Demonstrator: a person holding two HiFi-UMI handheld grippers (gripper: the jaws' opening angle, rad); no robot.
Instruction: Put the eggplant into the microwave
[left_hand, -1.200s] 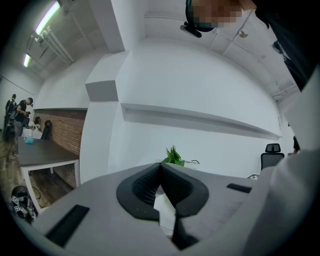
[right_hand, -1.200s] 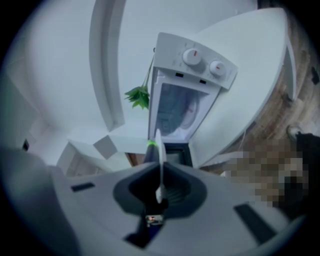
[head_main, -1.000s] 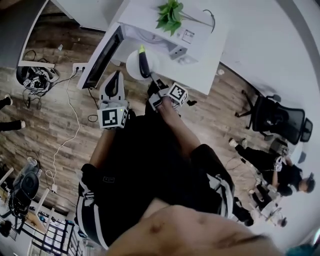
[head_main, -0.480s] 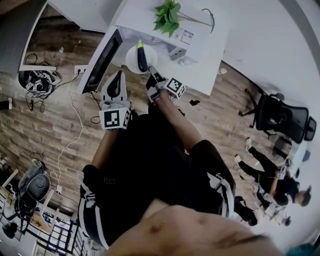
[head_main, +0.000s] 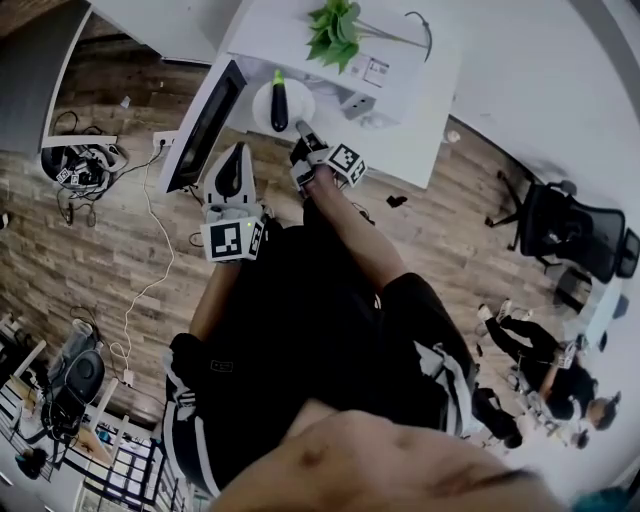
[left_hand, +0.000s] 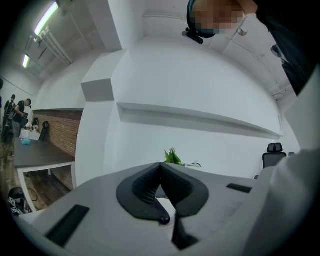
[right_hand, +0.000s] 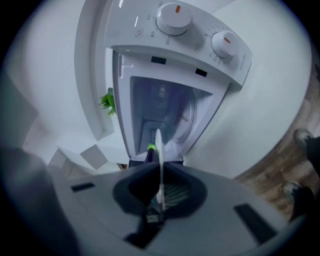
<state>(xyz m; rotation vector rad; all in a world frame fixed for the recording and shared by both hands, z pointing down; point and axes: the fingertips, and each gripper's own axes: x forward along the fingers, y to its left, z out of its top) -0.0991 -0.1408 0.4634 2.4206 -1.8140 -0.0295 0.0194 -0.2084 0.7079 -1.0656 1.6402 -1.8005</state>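
Right tool pinches the plate rim, eggplant lying on it just ahead, open microwave beyond; my left tool is pressed together, holding nothing.

The eggplant is dark and slim, and its bright green stem end points to the top of the frame. It lies on a white plate in the upper middle, just before the white microwave, whose door stands open at the left.
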